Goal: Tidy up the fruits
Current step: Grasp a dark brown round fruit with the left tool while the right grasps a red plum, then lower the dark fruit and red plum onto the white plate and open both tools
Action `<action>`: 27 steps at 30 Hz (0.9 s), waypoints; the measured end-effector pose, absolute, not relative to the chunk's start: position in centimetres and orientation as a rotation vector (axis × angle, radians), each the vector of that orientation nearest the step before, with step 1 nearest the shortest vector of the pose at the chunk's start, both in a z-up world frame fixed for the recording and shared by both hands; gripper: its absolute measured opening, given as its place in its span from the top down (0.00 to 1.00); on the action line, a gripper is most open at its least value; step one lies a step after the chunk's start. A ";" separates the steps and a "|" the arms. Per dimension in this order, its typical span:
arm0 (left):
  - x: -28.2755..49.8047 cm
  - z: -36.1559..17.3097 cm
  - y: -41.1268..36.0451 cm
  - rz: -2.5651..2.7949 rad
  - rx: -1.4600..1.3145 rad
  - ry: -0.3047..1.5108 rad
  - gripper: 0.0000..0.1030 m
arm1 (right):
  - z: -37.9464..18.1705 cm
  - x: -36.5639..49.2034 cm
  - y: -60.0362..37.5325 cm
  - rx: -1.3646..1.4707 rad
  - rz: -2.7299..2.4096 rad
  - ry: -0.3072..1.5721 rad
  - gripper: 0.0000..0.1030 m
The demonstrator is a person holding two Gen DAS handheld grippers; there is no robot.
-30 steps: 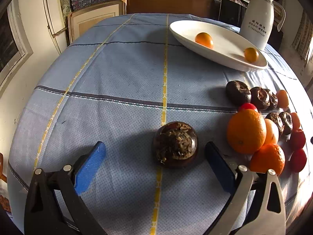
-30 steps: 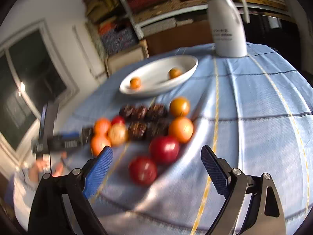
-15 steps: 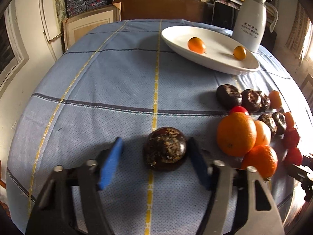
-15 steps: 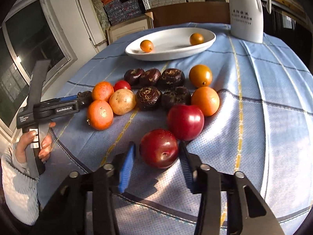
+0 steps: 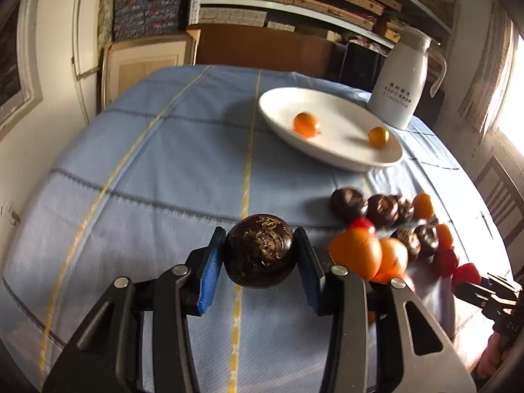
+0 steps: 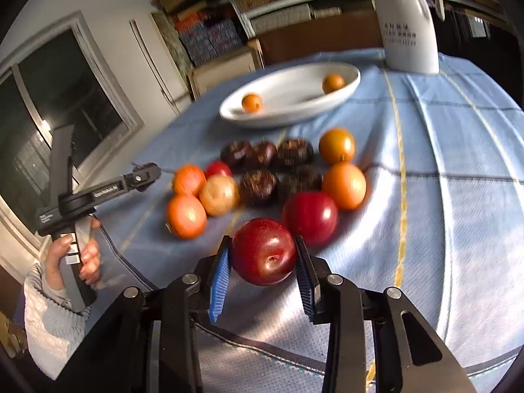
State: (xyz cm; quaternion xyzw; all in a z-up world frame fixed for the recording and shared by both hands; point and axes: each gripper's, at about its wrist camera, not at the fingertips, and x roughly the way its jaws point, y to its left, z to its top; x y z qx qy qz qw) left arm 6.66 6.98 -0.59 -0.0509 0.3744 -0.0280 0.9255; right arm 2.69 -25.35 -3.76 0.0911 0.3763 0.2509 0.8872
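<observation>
The left gripper (image 5: 260,253) has its blue-padded jaws closing on a dark brown, rough-skinned round fruit (image 5: 260,255), both pads pressed against its sides; the fruit sits over the yellow stripe of the blue checked tablecloth (image 5: 163,163) covering the counter, though whether it is touching the cloth or just clear of it is hard to judge. The right gripper (image 6: 262,255) is clenched on a shiny dark red plum (image 6: 263,250) at the near edge of the fruit cluster. Just behind it lies a second red plum (image 6: 310,216), then two rows of dark brown fruits (image 6: 262,154) flanked by orange citrus fruits (image 6: 344,185) on the right and more oranges (image 6: 186,216) on the left, with a pale yellowish round fruit (image 6: 218,195) among them. Farther back stands a white oval dish (image 6: 294,111) holding two small orange fruits (image 6: 252,103), one near each end. A white jug with a handle (image 6: 406,26) stands at the far right, just beyond the dish. At the far left of the right wrist view, a hand (image 6: 73,255) in a light knitted sleeve grips the left tool's handle.
</observation>
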 end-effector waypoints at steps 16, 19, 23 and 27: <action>20.3 1.3 -1.3 -0.147 0.010 0.781 0.59 | 0.4 18.7 -22.0 0.147 0.396 0.732 0.63; 22.1 0.2 -1.5 -0.151 0.006 0.804 0.57 | -0.2 21.1 -21.2 0.141 0.380 0.741 0.63; 22.5 0.2 -0.7 -0.166 -0.025 0.788 0.30 | -1.2 22.6 -22.2 0.225 0.404 0.765 0.57; 22.0 0.8 0.1 -0.127 -0.028 0.749 0.15 | -0.9 21.7 -23.3 0.254 0.381 0.740 0.51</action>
